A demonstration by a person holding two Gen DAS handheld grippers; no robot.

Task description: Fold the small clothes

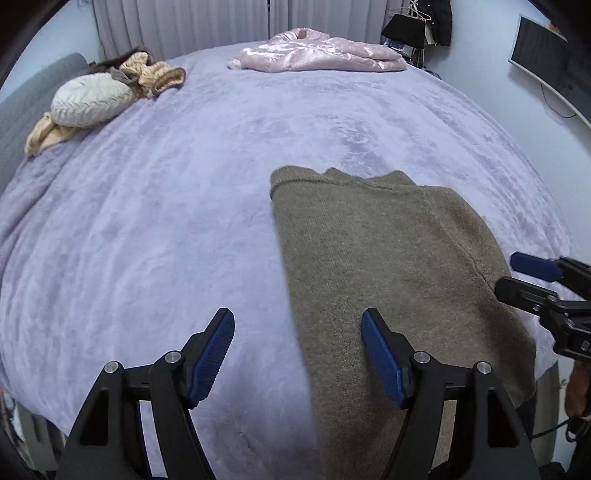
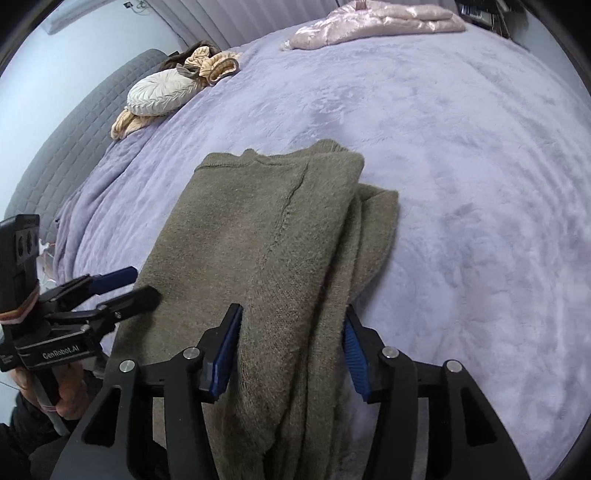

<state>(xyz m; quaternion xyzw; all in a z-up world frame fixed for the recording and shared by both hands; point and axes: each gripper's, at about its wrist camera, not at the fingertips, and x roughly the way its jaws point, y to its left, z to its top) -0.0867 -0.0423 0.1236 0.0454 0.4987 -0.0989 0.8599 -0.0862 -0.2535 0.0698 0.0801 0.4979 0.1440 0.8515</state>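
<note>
Blue-padded fingers of the left gripper (image 1: 297, 325) stand wide apart, gripping nothing: its left finger is over bare blanket and its right finger over the left part of the olive-green knitted sweater (image 1: 388, 258), whose folded left edge runs between them. The right gripper (image 2: 293, 321) has its fingers spread on either side of the sweater's thick, bunched right-hand fold; the wool fills the gap and the right pad is partly hidden behind it, so I cannot tell whether the pads press on the cloth. That sweater lies folded lengthwise at the near edge of the bed, on the lavender plush blanket (image 1: 166, 221), its neckline pointing away. In the right wrist view a hand (image 2: 68, 391) grips the left tool's handle at the lower left. Farther off on the left rests a round, pleated white cushion (image 1: 92, 99) among beige and brown knitted garments (image 1: 155, 75). At the far edge lies a shiny pink padded jacket (image 1: 317, 51), with pale curtains (image 1: 184, 26) behind.
</note>
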